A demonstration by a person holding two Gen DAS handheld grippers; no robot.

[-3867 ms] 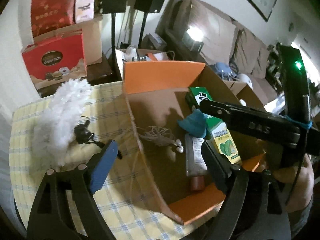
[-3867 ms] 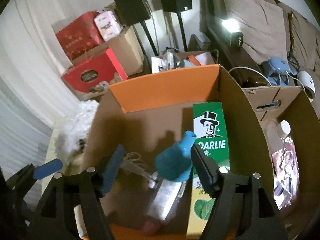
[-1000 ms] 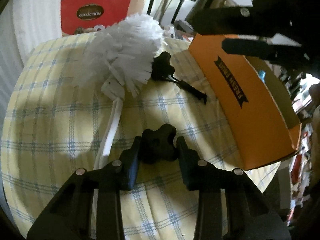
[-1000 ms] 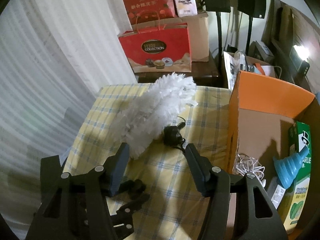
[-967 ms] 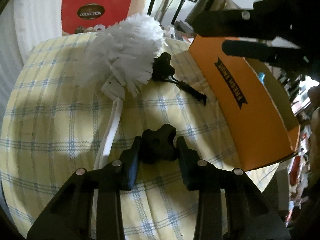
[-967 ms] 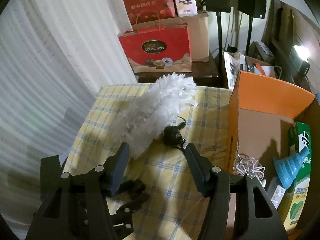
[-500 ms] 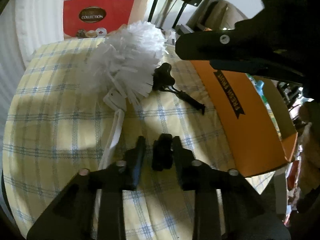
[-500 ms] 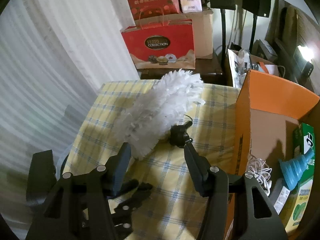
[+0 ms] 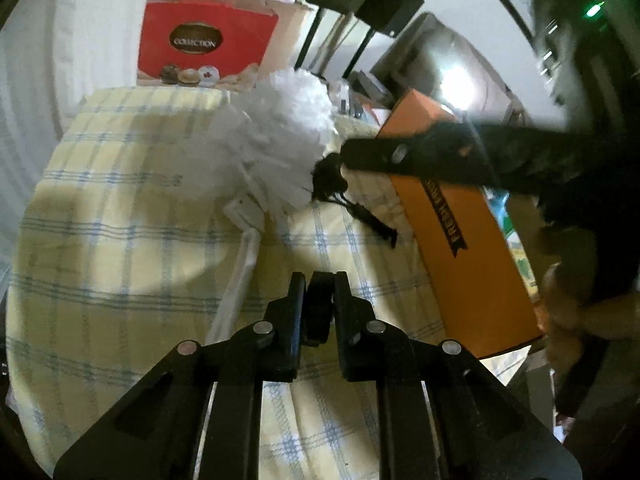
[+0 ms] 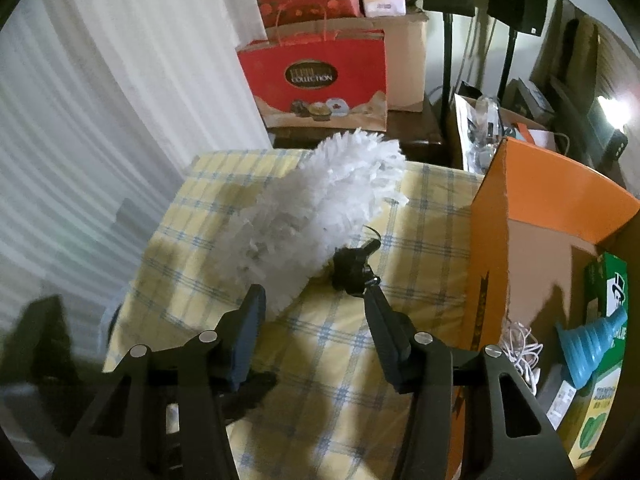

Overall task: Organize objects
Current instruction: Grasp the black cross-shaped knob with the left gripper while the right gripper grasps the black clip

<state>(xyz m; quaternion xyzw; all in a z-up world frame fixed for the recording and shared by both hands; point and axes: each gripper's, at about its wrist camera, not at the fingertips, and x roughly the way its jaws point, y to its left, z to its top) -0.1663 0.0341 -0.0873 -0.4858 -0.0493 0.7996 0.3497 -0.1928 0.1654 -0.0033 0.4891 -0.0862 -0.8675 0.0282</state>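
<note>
My left gripper [image 9: 318, 280] is shut on a small black knob [image 9: 319, 305], held edge-on just above the yellow checked tablecloth [image 9: 120, 208]. A white fluffy duster [image 9: 280, 152] lies on the cloth with its white handle [image 9: 236, 284] running toward me. A second black knob with a short cord [image 9: 332, 178] lies beside the duster; it also shows in the right wrist view [image 10: 352, 266]. My right gripper [image 10: 316, 306] is open and empty, hovering above the duster [image 10: 320, 208] and that knob. The orange cardboard box [image 10: 532, 200] stands to the right.
The box [image 9: 460, 232] holds a green toothpaste carton [image 10: 608, 284], a blue funnel [image 10: 592, 344] and white earphones [image 10: 520, 348]. Behind the table stand a red gift bag [image 10: 320, 80], cardboard boxes and two black speaker stands [image 10: 448, 40]. The table edge falls off at left.
The left gripper has closed tighter on the black knob, which turned edge-on, and lifted it slightly. The right gripper has moved forward over the duster and second knob.
</note>
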